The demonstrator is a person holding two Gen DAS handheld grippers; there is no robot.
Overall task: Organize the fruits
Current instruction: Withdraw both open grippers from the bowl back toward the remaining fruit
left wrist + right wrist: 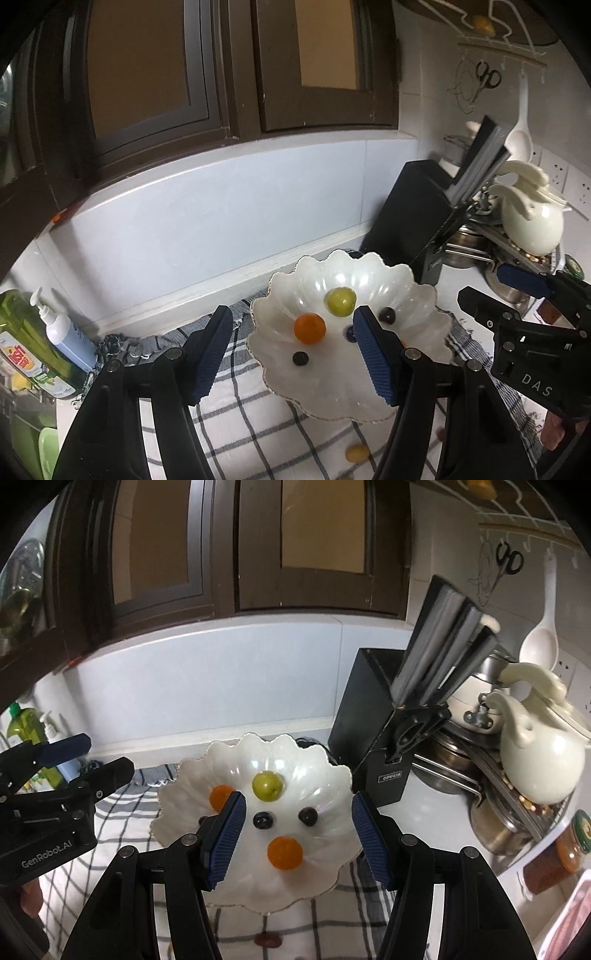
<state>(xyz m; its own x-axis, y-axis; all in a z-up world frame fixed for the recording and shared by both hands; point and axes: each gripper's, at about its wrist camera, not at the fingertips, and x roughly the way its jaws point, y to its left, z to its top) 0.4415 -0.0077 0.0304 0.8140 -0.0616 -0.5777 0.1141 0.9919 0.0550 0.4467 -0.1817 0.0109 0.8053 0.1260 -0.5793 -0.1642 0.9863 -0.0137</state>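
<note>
Black knife block (373,716), white jug (539,753)

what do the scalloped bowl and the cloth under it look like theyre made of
The bowl looks like glossy pearly white glass or glazed ceramic: bright highlights, slightly see-through rim; which one is unclear. The cloth looks like matte woven cotton: checked pattern, frayed edge.

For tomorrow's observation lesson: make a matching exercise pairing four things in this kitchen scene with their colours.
Things:
1. bowl
2. knife block
3. round fruit at the back of the bowl
4. gripper pads

Colours:
A. green
B. blue
C. white
D. black

Pairs: 1-C, 2-D, 3-A, 4-B
</note>
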